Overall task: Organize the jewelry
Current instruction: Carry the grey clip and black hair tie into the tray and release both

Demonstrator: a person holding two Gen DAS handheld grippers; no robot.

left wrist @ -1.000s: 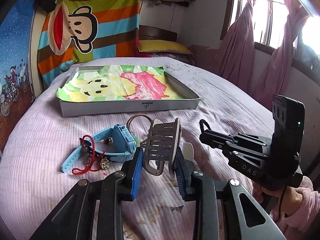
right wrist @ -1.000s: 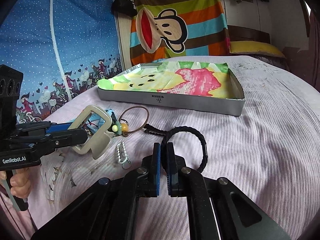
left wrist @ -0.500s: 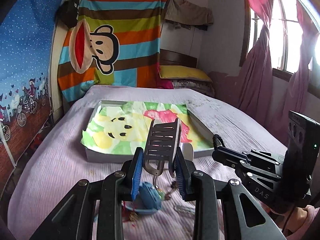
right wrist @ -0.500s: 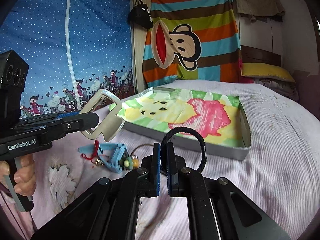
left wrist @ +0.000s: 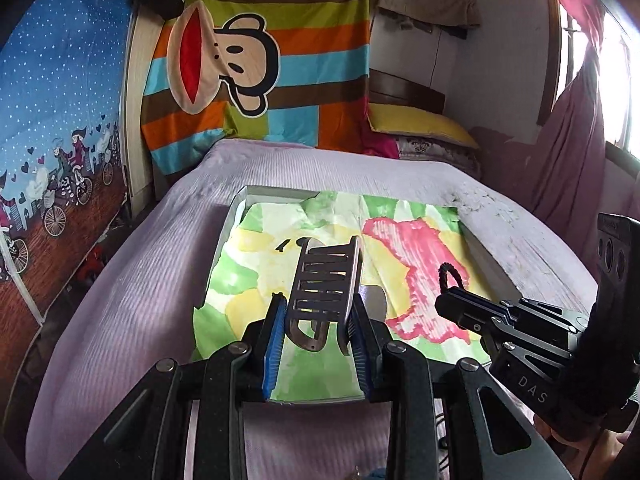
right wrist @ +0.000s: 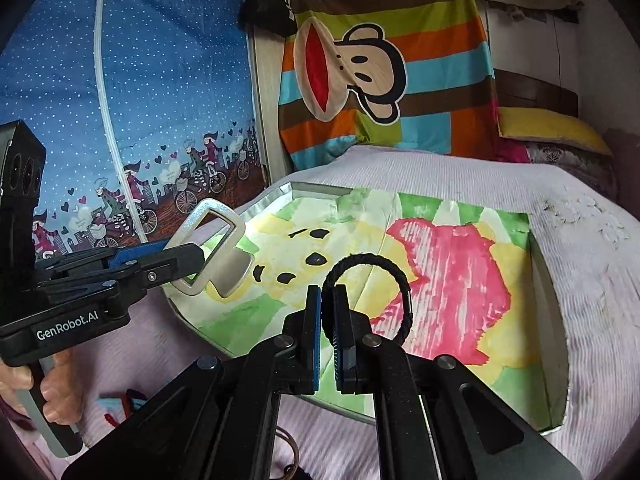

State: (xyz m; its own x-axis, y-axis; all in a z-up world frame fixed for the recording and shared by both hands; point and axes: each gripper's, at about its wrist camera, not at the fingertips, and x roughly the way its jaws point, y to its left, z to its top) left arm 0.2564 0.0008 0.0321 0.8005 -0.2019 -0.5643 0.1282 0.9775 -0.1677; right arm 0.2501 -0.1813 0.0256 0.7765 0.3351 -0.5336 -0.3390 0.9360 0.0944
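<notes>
My left gripper (left wrist: 318,320) is shut on a grey slotted hair clip (left wrist: 324,288) and holds it above the near left part of the shallow grey box (left wrist: 228,224), which is lined with green, yellow and pink paper. In the right wrist view the left gripper (right wrist: 188,258) shows with the hair clip (right wrist: 216,248) above the box's left side. My right gripper (right wrist: 328,320) is shut on a black braided hair tie (right wrist: 400,284) above the box (right wrist: 548,280). It also shows in the left wrist view (left wrist: 452,300) with the hair tie (left wrist: 450,274).
The box lies on a lilac bedspread (left wrist: 152,280). A brown ring (right wrist: 290,446), a red cord (right wrist: 120,404) and a blue item lie on the bed at the near edge, mostly hidden. A yellow pillow (left wrist: 420,128) and pink curtain (left wrist: 576,152) are beyond.
Both grippers have moved forward and up from the pile of jewelry to above the box, each carrying its item. The watch and bracelets have dropped out of the left wrist view.
</notes>
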